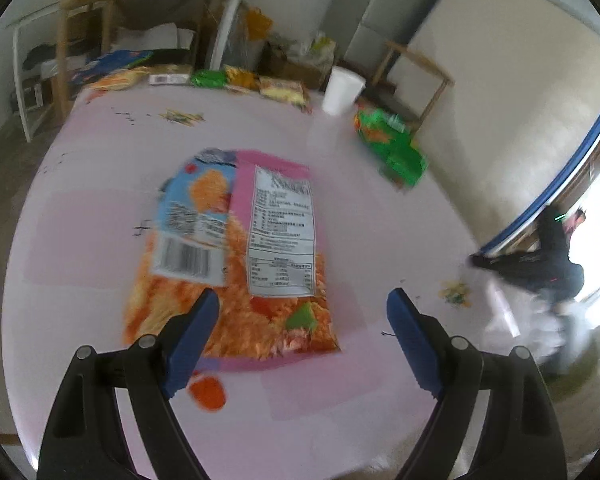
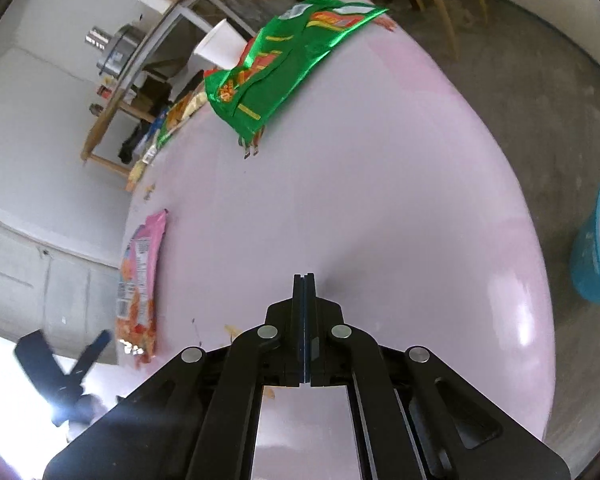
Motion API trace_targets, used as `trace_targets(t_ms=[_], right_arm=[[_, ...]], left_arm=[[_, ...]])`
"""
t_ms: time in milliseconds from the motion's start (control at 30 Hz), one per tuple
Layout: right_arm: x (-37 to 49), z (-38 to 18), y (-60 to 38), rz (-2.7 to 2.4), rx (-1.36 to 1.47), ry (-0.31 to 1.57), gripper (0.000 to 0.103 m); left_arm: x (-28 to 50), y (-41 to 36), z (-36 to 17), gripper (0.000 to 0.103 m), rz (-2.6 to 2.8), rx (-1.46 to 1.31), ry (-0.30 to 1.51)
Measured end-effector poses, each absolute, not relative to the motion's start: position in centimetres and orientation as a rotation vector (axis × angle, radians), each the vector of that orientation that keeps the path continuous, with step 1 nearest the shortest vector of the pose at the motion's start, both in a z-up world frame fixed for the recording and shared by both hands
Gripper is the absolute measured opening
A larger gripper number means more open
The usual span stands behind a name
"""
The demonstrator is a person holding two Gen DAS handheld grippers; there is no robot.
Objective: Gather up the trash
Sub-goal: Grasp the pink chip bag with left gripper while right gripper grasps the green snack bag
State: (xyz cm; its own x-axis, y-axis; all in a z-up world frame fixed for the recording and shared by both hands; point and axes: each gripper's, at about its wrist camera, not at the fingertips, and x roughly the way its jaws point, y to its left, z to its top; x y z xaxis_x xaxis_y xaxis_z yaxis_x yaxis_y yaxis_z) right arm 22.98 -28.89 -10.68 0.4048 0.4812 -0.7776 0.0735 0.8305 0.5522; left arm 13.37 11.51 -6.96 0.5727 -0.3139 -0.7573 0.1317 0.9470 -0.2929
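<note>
Blue-padded fingers of the left gripper [image 1: 303,322] are standing wide apart just above the pale pink surface [image 1: 380,216], with nothing pinched between them. Its left finger [image 1: 192,340] is overlapping the near edge of a flat orange, pink and light-blue plastic snack packet [image 1: 236,256] that is lying label-side up with its barcode and printed panels showing; whether the pad is touching the packet cannot be told. A small round orange scrap [image 1: 207,390] is lying just beside that finger, on the near side of the packet.

Further across the surface a crumpled shiny green foil wrapper [image 1: 392,146] is resting near the right edge, and a white paper cup [image 1: 342,90] is standing behind it. More wrappers — green, yellow and orange — are lining the far edge [image 1: 244,80], and tiny crumbs are scattered here and there.

In the right wrist view the right gripper [image 2: 304,280] is pressing its two fingers fully together, holding nothing, over a bare stretch of the surface. The green foil wrapper [image 2: 284,56] is lying well ahead of it, the snack packet [image 2: 138,280] off to its left near the rim. A blue plastic tub [image 2: 596,256] is sitting on the grey floor to the right, holding something red
</note>
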Motion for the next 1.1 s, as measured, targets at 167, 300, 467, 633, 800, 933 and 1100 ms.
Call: trace_targets(t_ms=[167,300,467,633,800,933,1100], right_arm=[[24.2,-9.6,-29.2,0.267,0.626,1.095,0.045],[27.0,-9.0,-29.2,0.269,0.707,1.047,0.058],[31.8,-9.8,-29.7,0.204,0.803,1.031,0.059],[36.9,-11.0,-29.4,0.112,0.817,1.029,0.057],[41.0,-11.1,-26.6,0.066,0.721,1.014,0.058],[42.3,-10.5,-24.0,-0.029,0.517,0.998,0.057],[42.5,-10.6,-19.8,-0.174,0.141,1.013,0.028]], left_arm=[[16.6,7.8,-9.4,0.083,-0.173,0.001,0.961],[17.3,6.3,-11.2,0.083,-0.122,0.126,0.97],[17.2,6.8,-11.8,0.084,-0.122,0.11,0.965],[17.2,7.7,-11.7,0.078,-0.113,0.069,0.96],[16.8,8.0,-11.6,0.075,-0.108,0.059,0.93],[16.4,8.3,-11.6,0.069,-0.094,0.052,0.919],[16.3,8.4,-11.6,0.068,-0.094,0.052,0.907]])
